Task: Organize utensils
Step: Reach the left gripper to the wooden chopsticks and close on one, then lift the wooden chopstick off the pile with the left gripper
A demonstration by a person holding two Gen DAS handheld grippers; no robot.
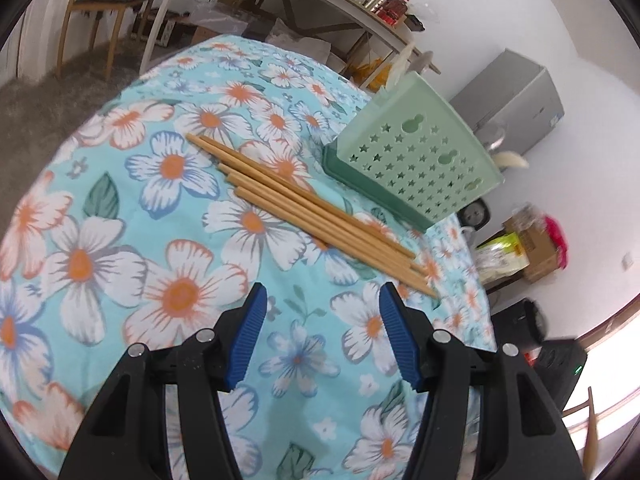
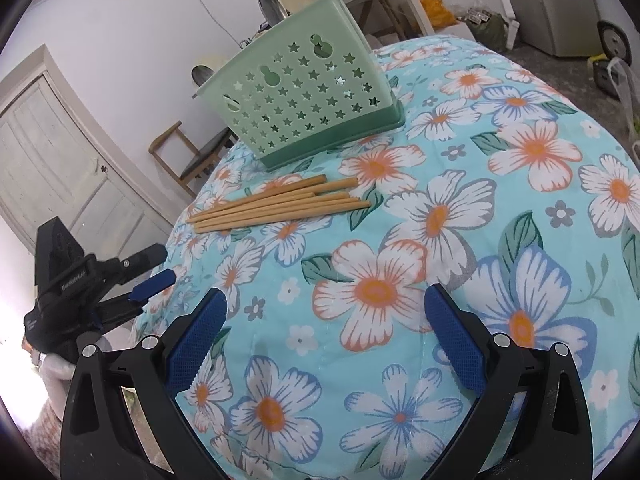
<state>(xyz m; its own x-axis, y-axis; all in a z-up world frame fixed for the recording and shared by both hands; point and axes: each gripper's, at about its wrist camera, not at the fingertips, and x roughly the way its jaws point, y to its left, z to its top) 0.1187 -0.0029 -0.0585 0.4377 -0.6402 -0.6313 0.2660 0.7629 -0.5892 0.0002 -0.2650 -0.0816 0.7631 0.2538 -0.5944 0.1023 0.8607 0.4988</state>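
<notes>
Lying in a loose bundle on the flowered cloth of our bench [image 1: 100,208], the wooden chopsticks [image 1: 316,216] sit just beside the green perforated utensil basket [image 1: 416,160]. We hold the left gripper [image 1: 320,332] short of their near tips, fingers [image 1: 248,336] apart and empty. Our right gripper [image 2: 326,336] spreads wide over bare cloth, gripping nothing. Open cloth surrounds both; the bench edge falls close behind the basket.

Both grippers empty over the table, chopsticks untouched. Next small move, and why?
Probably ease the right gripper forward and down to the near ends of the chopsticks. Its jaws stand open and empty, the sticks lie loose in a bundle on the tablecloth in front of the green holder, and the left gripper is also open and empty.
</notes>
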